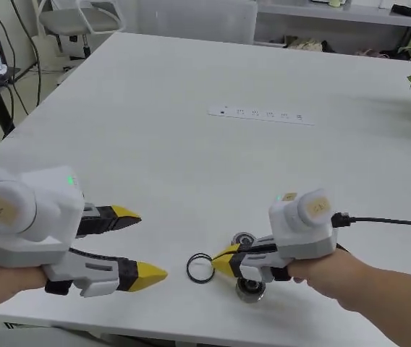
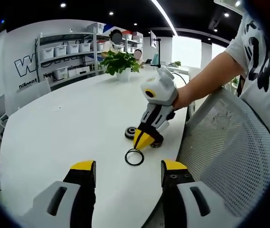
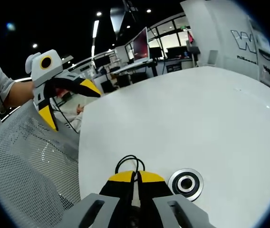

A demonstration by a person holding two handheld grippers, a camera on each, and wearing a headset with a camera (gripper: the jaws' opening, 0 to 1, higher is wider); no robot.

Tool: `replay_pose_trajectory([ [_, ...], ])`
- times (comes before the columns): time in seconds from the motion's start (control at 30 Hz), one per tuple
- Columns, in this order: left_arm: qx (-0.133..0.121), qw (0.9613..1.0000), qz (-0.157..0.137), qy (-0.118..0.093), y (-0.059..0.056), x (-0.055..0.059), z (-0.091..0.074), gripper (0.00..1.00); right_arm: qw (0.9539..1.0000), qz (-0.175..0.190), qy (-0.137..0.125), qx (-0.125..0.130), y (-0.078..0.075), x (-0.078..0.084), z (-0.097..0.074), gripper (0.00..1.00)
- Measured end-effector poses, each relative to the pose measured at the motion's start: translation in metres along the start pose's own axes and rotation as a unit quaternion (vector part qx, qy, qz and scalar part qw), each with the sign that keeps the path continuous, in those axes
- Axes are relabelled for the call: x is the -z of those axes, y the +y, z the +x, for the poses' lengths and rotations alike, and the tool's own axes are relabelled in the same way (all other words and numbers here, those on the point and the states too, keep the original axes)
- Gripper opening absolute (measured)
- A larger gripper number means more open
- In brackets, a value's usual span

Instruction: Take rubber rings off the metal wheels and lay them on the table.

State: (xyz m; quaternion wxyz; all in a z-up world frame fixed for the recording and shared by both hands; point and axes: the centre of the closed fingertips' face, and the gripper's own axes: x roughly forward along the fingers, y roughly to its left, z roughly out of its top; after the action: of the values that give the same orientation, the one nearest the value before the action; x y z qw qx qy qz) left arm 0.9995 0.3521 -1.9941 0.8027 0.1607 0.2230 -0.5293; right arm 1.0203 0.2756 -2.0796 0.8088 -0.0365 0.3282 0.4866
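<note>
near the table (image 1: 191, 144) edge, right tongs (image 1: 221, 262) pinch rubber ring (image 1: 200, 268); left tongs (image 1: 152, 244) open

We see our right gripper (image 3: 136, 176) with jaws pressed together; a black rubber ring (image 3: 129, 163) lies at their tips, a metal wheel (image 3: 186, 183) just right of them on the white surface (image 3: 197, 118).

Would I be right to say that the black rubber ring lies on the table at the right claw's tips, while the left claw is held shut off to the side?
Not quite: the left claw is open, its jaws standing well apart, as the left gripper view shows. The rest holds: the black rubber ring lies on the table at the right claw's tips.
</note>
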Motion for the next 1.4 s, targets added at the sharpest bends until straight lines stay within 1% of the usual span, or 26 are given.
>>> replay_pose_trajectory([
  [0.1, 0.0, 1.0, -0.001, 0.001, 0.0, 0.0, 0.0, 0.53, 1.0, 0.0, -0.001, 0.006, -0.002, 0.0, 0.0, 0.02],
  [0.2, -0.001, 1.0, -0.001, 0.002, 0.0, 0.001, 0.0, 0.53, 1.0, -0.001, -0.002, 0.007, -0.002, 0.0, 0.0, 0.04],
  [0.37, -0.003, 1.0, -0.001, 0.002, 0.002, 0.0, 0.0, 0.53, 0.9999, 0.001, -0.013, 0.006, -0.002, -0.007, -0.005, 0.05],
  [0.53, -0.002, 1.0, -0.003, 0.001, 0.004, -0.004, 0.001, 0.53, 0.9986, 0.012, -0.049, 0.014, -0.006, -0.026, -0.018, 0.07],
  [0.63, 0.001, 1.0, -0.001, 0.002, 0.005, -0.007, 0.004, 0.53, 0.9977, 0.016, -0.064, 0.018, -0.008, -0.035, -0.026, 0.08],
  [0.73, 0.003, 1.0, 0.002, 0.002, 0.006, -0.01, 0.007, 0.53, 0.9952, 0.017, -0.092, 0.027, -0.013, -0.048, -0.038, 0.08],
  [0.9, 0.008, 1.0, 0.005, 0.0, 0.006, -0.018, 0.015, 0.53, 0.9922, 0.019, -0.117, 0.037, -0.018, -0.058, -0.052, 0.11],
  [1.07, 0.015, 0.9998, 0.013, 0.001, 0.006, -0.026, 0.024, 0.53, 0.9899, 0.022, -0.132, 0.047, -0.025, -0.061, -0.067, 0.12],
  [1.23, 0.02, 0.9997, 0.016, -0.002, 0.007, -0.034, 0.035, 0.53, 0.9881, 0.023, -0.141, 0.058, -0.032, -0.059, -0.079, 0.14],
  [1.3, 0.023, 0.9996, 0.015, -0.003, 0.007, -0.037, 0.039, 0.53, 0.9873, 0.023, -0.145, 0.061, -0.033, -0.058, -0.083, 0.14],
  [1.4, 0.028, 0.9995, 0.018, -0.003, 0.005, -0.04, 0.046, 0.53, 0.987, 0.025, -0.145, 0.065, -0.036, -0.054, -0.087, 0.16],
])
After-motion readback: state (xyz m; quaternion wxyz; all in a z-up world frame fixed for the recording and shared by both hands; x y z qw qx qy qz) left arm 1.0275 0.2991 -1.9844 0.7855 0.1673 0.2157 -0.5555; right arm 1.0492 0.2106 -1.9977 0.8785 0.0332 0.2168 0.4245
